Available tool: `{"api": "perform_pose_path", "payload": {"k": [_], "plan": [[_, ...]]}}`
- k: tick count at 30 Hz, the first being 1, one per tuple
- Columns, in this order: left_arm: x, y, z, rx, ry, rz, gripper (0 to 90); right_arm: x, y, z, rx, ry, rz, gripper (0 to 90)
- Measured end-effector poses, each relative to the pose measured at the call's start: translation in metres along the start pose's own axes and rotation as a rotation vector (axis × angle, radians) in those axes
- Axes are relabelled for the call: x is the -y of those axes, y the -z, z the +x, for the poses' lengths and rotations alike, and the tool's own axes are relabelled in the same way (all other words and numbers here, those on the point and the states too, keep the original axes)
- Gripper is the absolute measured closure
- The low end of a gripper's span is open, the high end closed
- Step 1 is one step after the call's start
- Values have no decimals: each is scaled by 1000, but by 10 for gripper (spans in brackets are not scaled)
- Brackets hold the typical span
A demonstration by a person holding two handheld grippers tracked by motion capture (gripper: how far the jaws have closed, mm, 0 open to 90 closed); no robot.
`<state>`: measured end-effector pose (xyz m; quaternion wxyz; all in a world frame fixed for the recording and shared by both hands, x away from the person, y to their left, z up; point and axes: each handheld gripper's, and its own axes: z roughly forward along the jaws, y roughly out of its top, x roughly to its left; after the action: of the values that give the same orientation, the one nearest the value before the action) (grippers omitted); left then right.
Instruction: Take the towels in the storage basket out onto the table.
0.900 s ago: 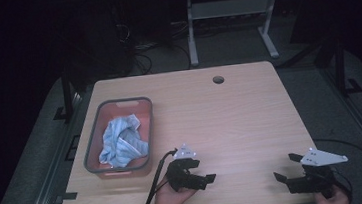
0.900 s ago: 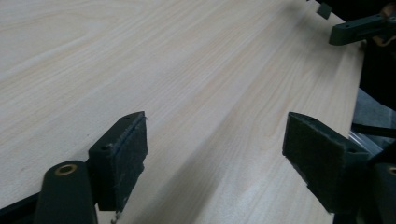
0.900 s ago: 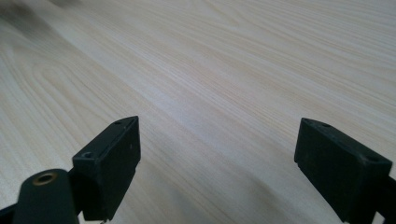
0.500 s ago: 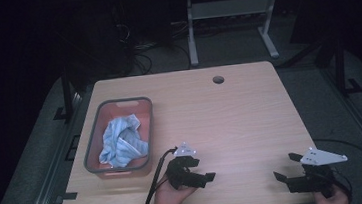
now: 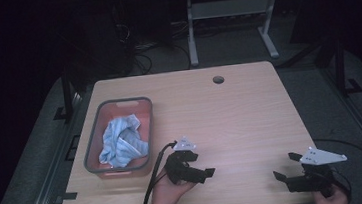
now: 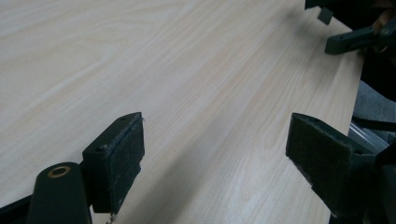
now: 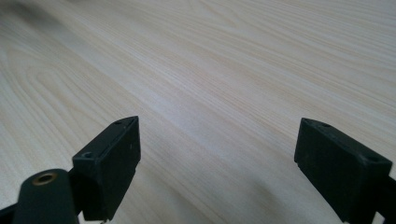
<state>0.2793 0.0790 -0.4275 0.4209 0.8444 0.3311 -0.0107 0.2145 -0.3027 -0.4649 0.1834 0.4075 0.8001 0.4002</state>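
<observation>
The left gripper sits low over the table near the middle of its front edge, held in a hand that comes in over that edge. Its fingers are released, spread wide with only bare wood between them, and they point toward the table's right side. The right gripper is near the front right corner, well apart from the left one, with a grey plate on top. Its fingers are released too, wide apart over bare table and pointing toward the left gripper.

A bin with a grey rim and red inside stands by the left edge, its long side running from front to back. A crumpled light-blue cloth lies inside it, toward the front half. The left gripper is just right of the bin's front right corner, not touching it. A round hole shows in the table near the back edge.
</observation>
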Motion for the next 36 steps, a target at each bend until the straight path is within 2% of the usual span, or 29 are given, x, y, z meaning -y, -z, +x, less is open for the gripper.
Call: {"api": "perform_pose_path", "payload": {"k": [5,8,10,21,23,30,31,36], "plan": [[-13,11,1,10,-7,-42,191,0,0,0,5,2,4,139],[-19,13,0,8,-18,-42,191,0,-1,0,6,-4,5,139],[-26,16,-1,3,-38,-30,191,0,-1,-1,9,-8,3,139],[-44,22,3,-2,-54,1,192,-1,-4,-1,10,-11,9,139],[-47,25,5,-6,-59,22,192,-2,-5,0,8,-9,11,139],[-52,30,8,-16,-62,26,192,-2,-5,2,2,1,14,139],[-52,31,9,-27,-72,40,192,-1,-3,3,4,4,14,139],[-53,38,12,-25,-70,48,193,0,0,3,7,7,9,139]]}}
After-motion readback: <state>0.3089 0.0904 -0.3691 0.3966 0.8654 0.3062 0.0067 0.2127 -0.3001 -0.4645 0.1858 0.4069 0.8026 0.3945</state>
